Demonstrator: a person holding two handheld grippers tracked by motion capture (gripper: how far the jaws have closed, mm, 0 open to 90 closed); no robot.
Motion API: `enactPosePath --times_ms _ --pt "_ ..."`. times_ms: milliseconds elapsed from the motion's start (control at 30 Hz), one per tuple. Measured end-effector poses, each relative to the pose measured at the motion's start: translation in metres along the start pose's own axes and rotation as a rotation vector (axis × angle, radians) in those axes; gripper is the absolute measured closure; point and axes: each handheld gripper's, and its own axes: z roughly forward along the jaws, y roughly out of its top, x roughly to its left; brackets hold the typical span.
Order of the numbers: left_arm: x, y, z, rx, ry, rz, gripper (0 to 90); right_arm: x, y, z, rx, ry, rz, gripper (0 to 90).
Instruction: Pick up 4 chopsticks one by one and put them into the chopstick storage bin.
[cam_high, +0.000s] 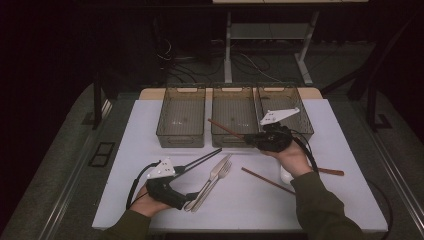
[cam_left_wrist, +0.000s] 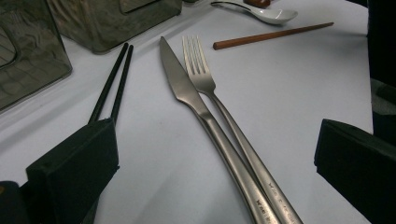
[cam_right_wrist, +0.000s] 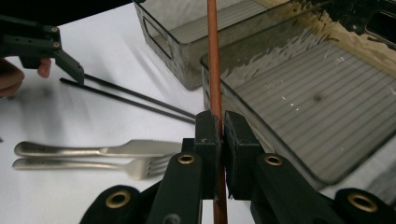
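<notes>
Two grippers are over the white table (cam_high: 150, 130). The right gripper (cam_right_wrist: 217, 135) has its jaws clenched on a brown chopstick (cam_right_wrist: 214, 60), which runs straight up between the pads in the right gripper view; in the high view that chopstick (cam_high: 225, 128) is held clear of the table, slanting over the front wall of the middle bin (cam_high: 234, 102), with the right gripper (cam_high: 252, 140) just in front of that bin. A second brown chopstick (cam_high: 267, 180) lies on the table near the person's right forearm. The left gripper (cam_high: 192, 196) rests low at the near left with its jaws spread wide and nothing between the pads; the knife (cam_left_wrist: 187, 88) and fork (cam_left_wrist: 205, 79) lie side by side ahead of it, a pair of black chopsticks (cam_left_wrist: 114, 79) to their left.
</notes>
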Motion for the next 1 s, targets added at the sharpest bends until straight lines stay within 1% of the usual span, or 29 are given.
enactPosePath --times_ms 267,467,600,667,700,733,767,833,933,1000 --pt "-0.001 0.001 0.000 0.007 0.000 0.001 0.0 0.000 0.022 0.017 0.002 -0.016 0.007 84.8" --pt "-0.001 0.001 0.001 0.018 -0.003 0.008 0.0 0.003 0.037 0.031 0.006 -0.018 0.004 84.8" --pt "-0.002 0.001 0.001 0.021 -0.001 0.003 0.0 0.004 0.048 0.044 0.024 -0.020 -0.001 84.7" --pt "-0.002 0.001 0.001 0.017 0.001 0.005 0.0 0.004 0.053 0.049 0.027 -0.024 -0.008 84.7" --pt "-0.002 0.001 0.001 0.022 0.000 0.012 0.0 0.004 0.055 0.052 0.032 -0.025 -0.005 84.7" --pt "-0.002 0.001 0.001 0.017 -0.001 0.002 0.0 0.004 0.058 0.056 0.034 -0.026 -0.006 84.7" --pt "-0.002 0.001 0.001 0.020 -0.002 0.009 0.0 0.003 0.061 0.059 0.037 -0.026 -0.005 84.7" --pt "-0.002 0.001 0.001 0.016 -0.003 0.008 0.0 0.003 0.066 0.066 0.048 -0.032 0.000 84.7" --pt "-0.002 0.000 0.002 0.027 0.000 0.018 0.0 0.003 0.073 0.078 0.058 -0.033 0.002 84.7" --pt "-0.002 0.000 0.002 0.026 -0.001 0.023 0.0 0.003 0.079 0.086 0.065 -0.029 0.003 84.7"
